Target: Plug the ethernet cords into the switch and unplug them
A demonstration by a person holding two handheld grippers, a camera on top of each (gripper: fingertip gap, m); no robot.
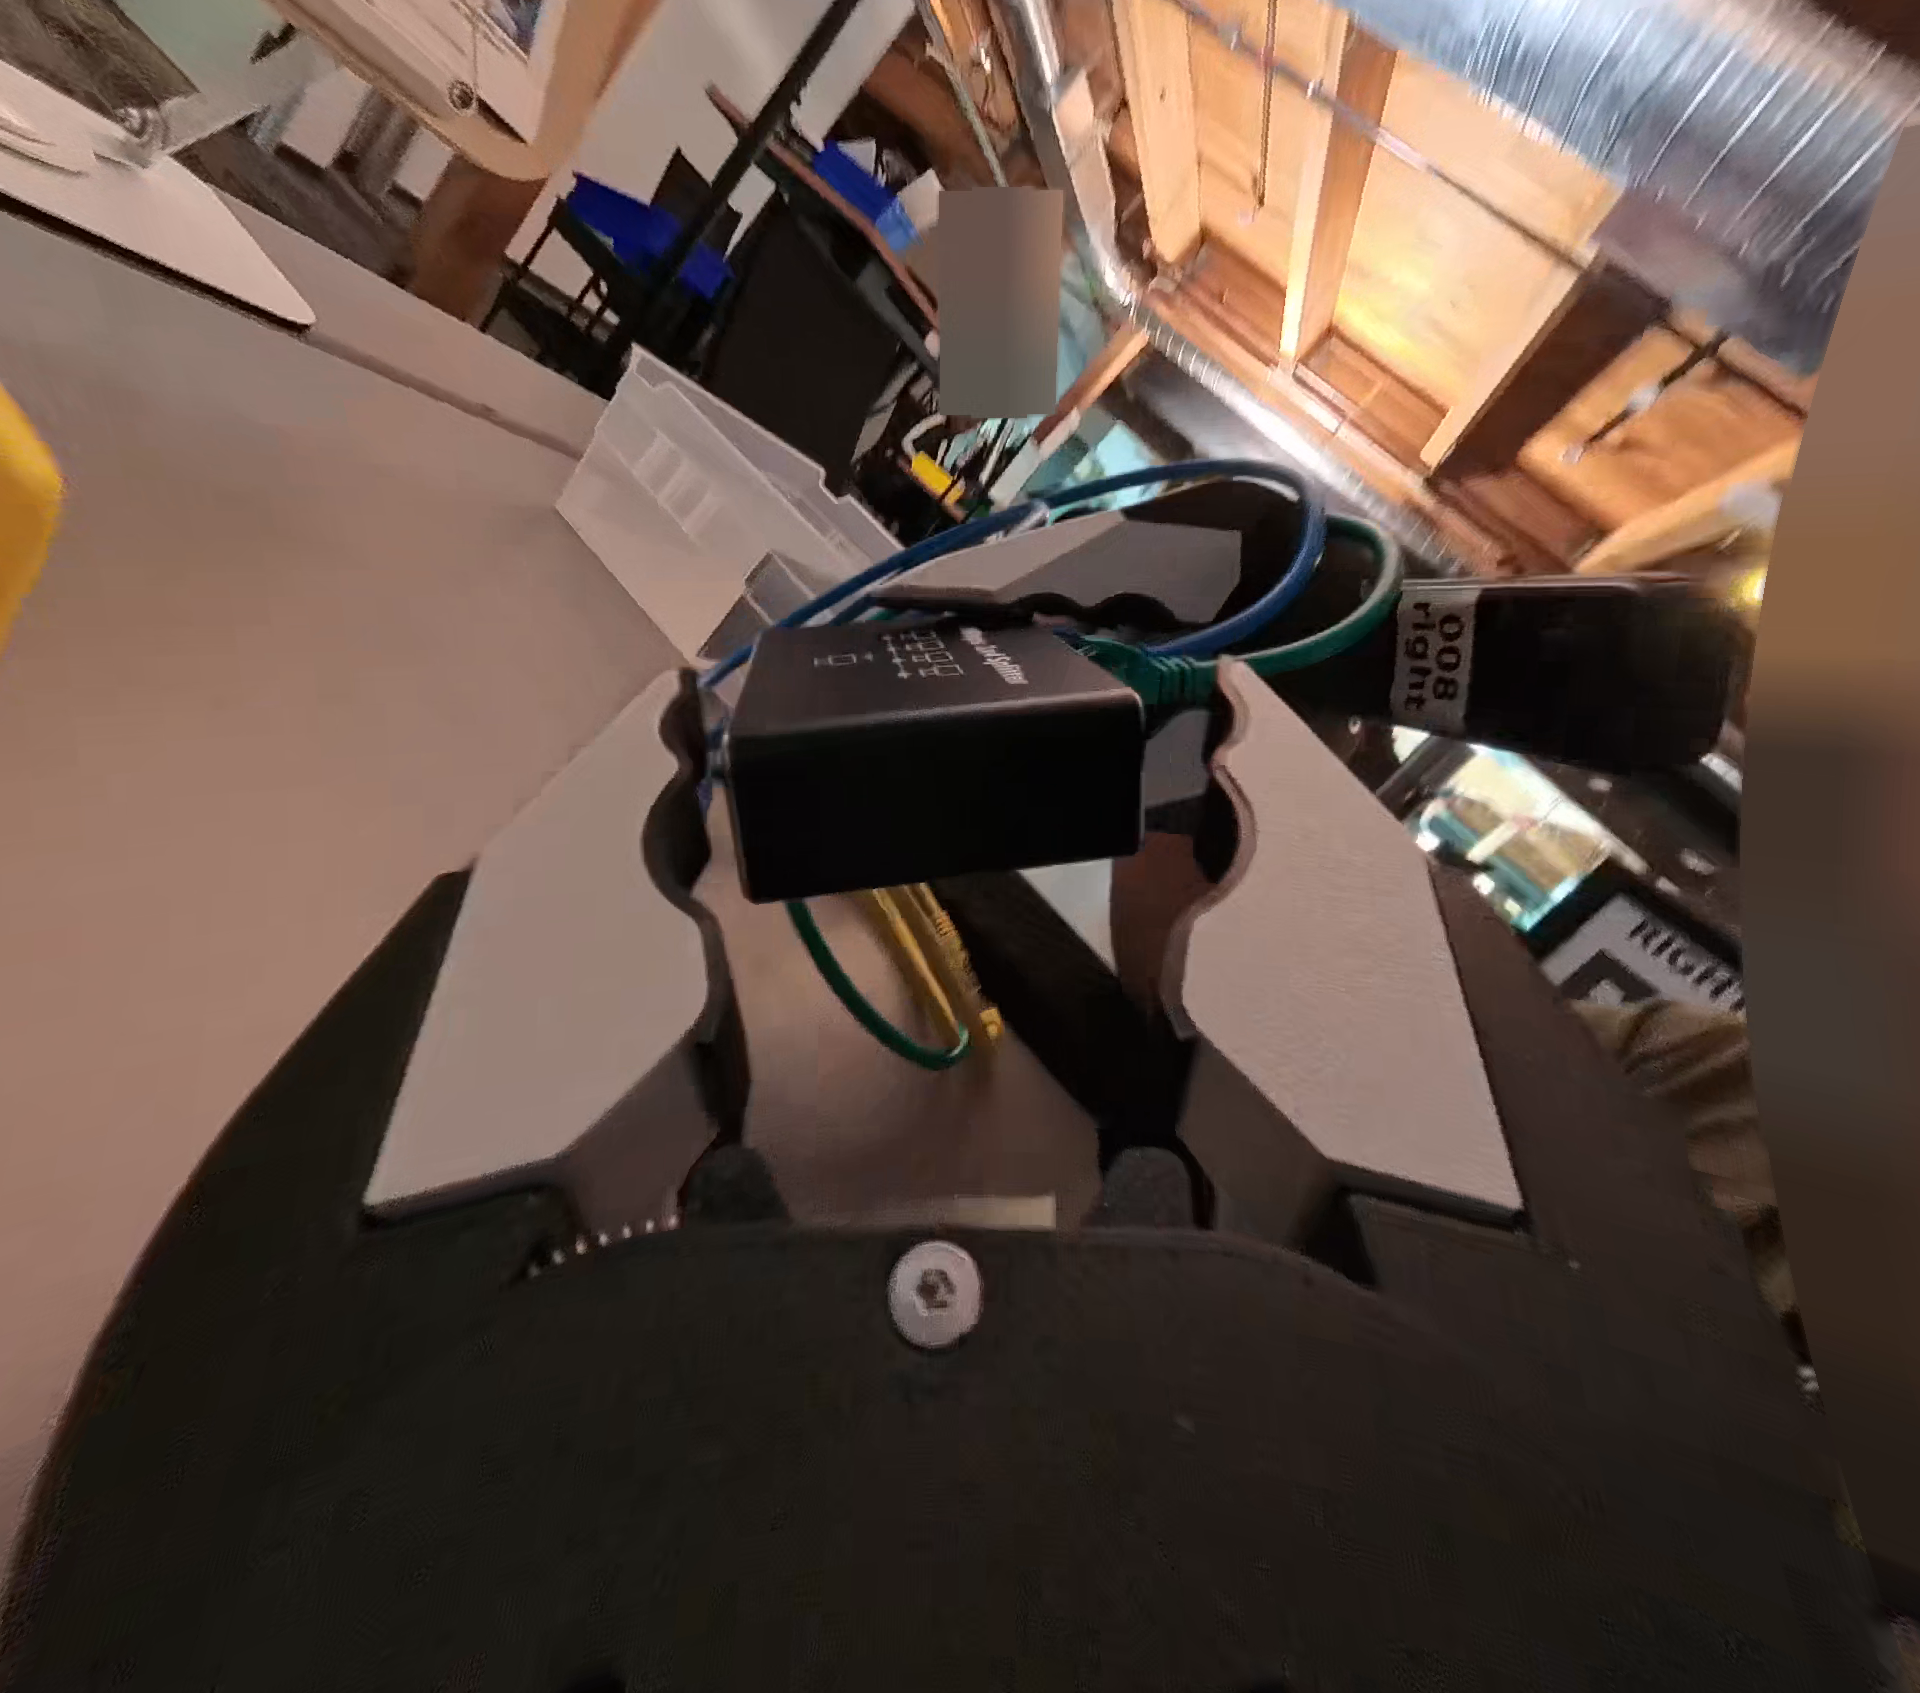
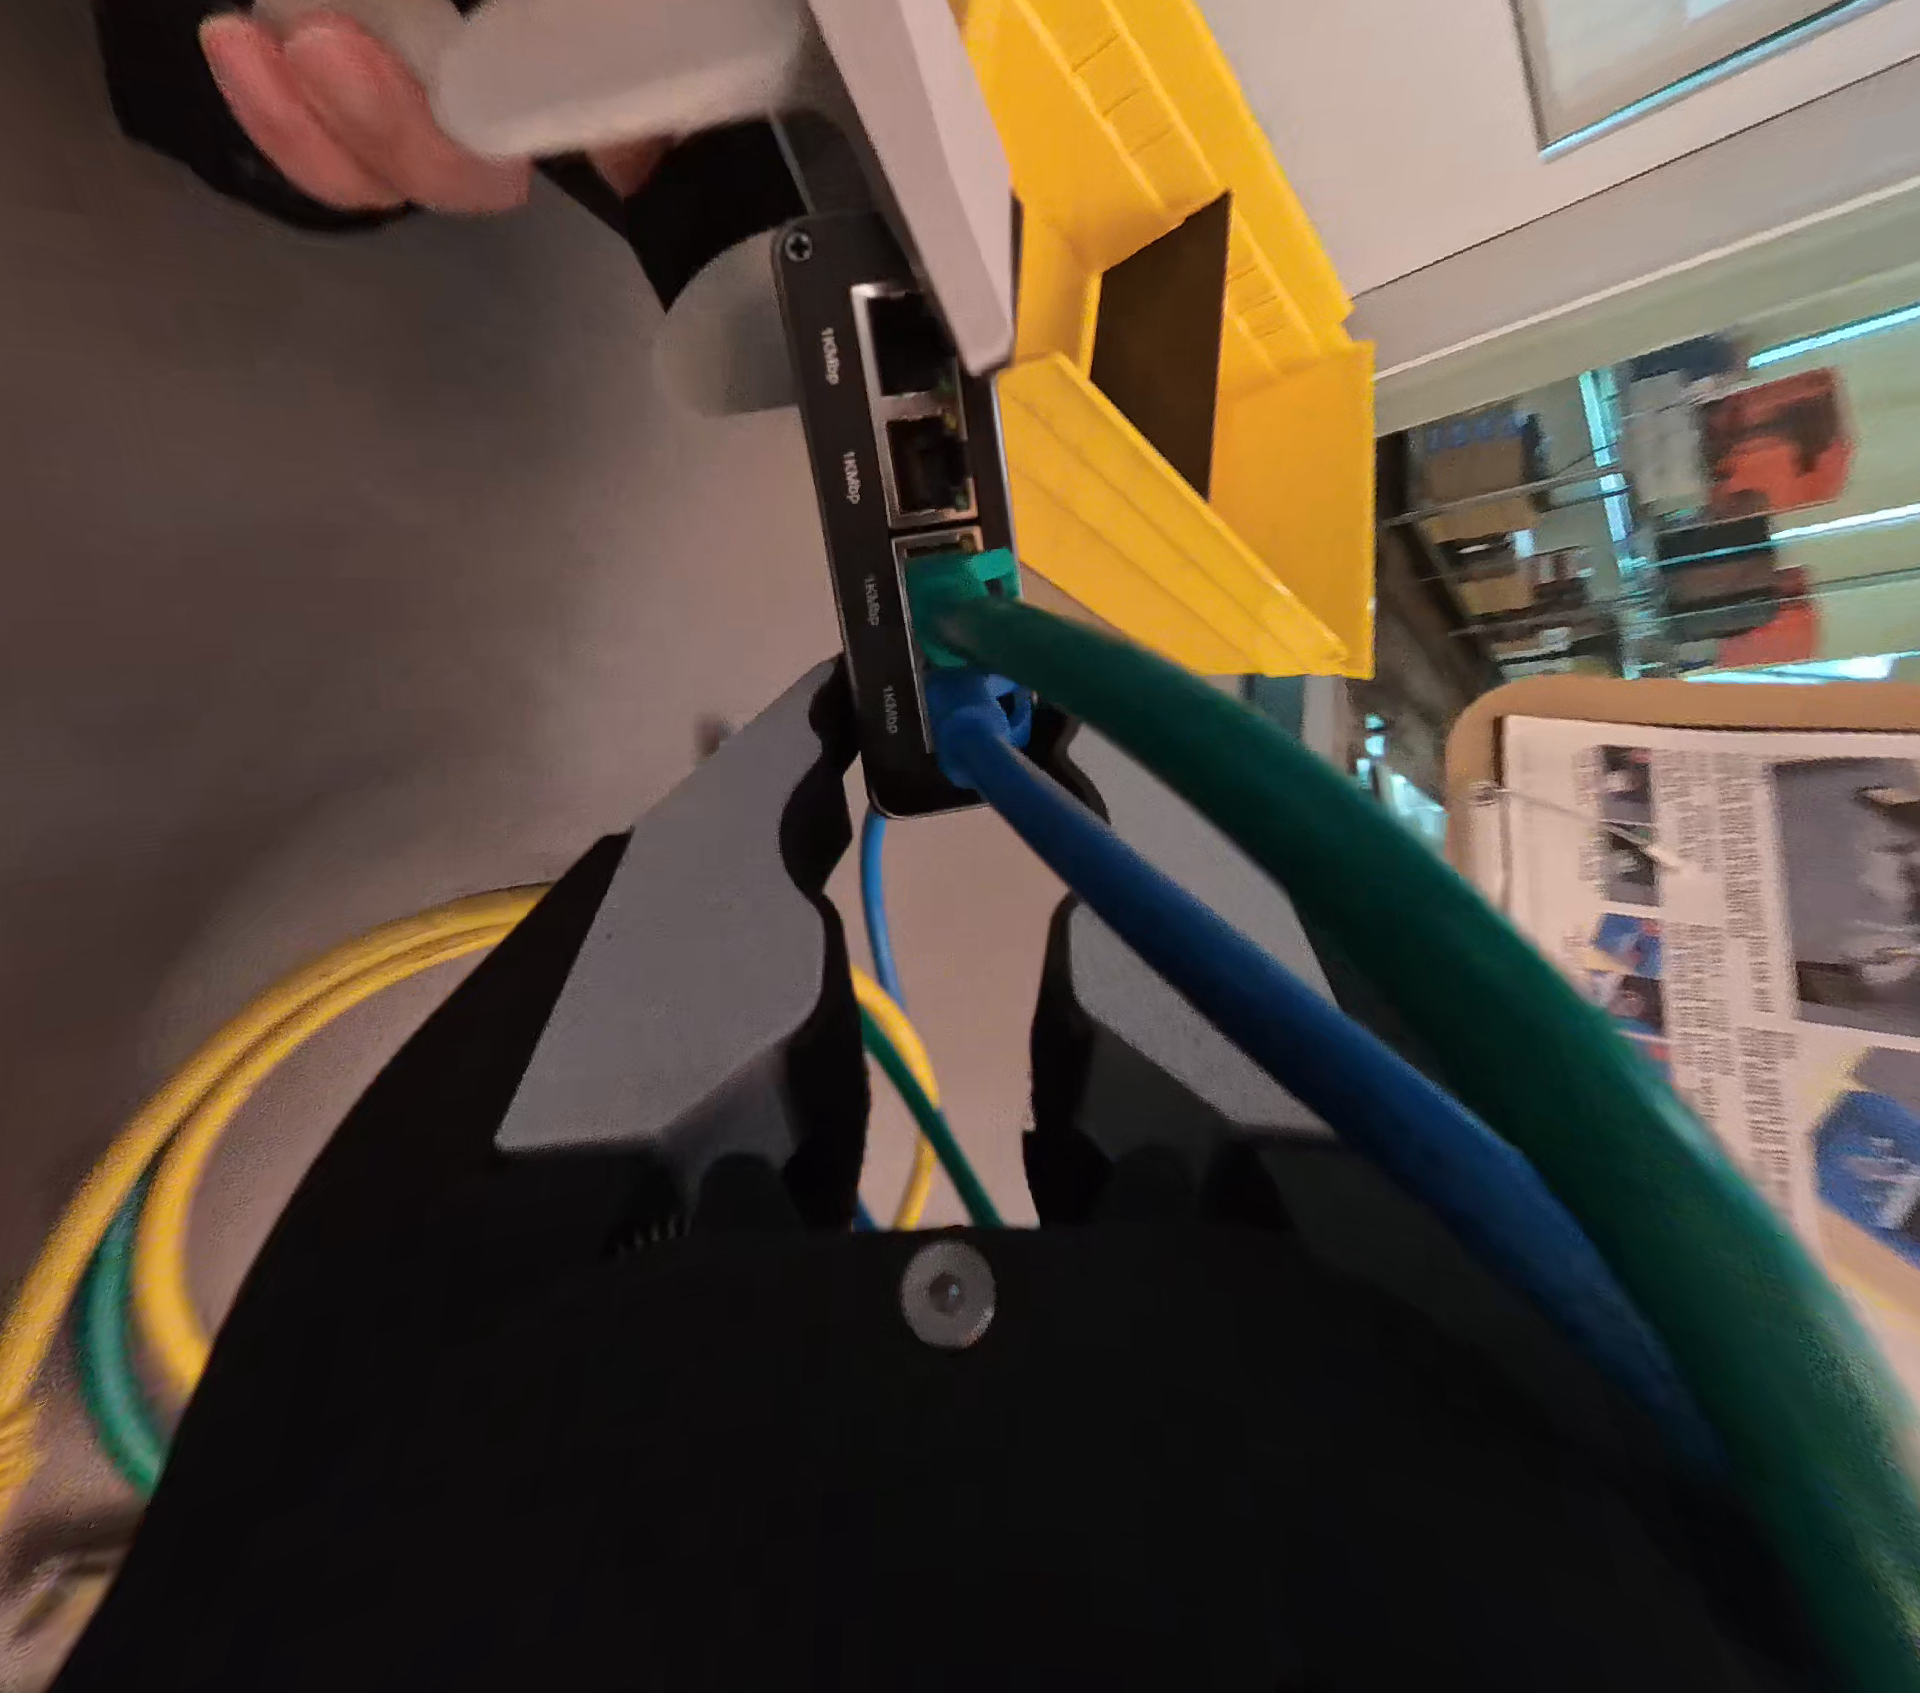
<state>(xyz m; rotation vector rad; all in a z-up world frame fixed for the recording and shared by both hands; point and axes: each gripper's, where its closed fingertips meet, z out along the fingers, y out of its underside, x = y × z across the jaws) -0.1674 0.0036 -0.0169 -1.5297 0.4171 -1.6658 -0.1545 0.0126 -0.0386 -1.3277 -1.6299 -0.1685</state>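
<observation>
Workshop table [image 1: 260, 604]; my left hand-held gripper [image 1: 951, 770] clamps the switch [image 1: 935, 770]. Right hand-held gripper [image 2: 940, 770] closes around the blue plug [image 2: 977, 713]; green cord [image 2: 1299, 864] plugged. Unplugging step; next pull blue straight out.

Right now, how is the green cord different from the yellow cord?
The green cord is plugged into the black switch, beside the blue cord; the yellow cord is not plugged into it. The green cord arches through the air; the yellow cord lies looped on the table. Both are thin, round cords.
</observation>
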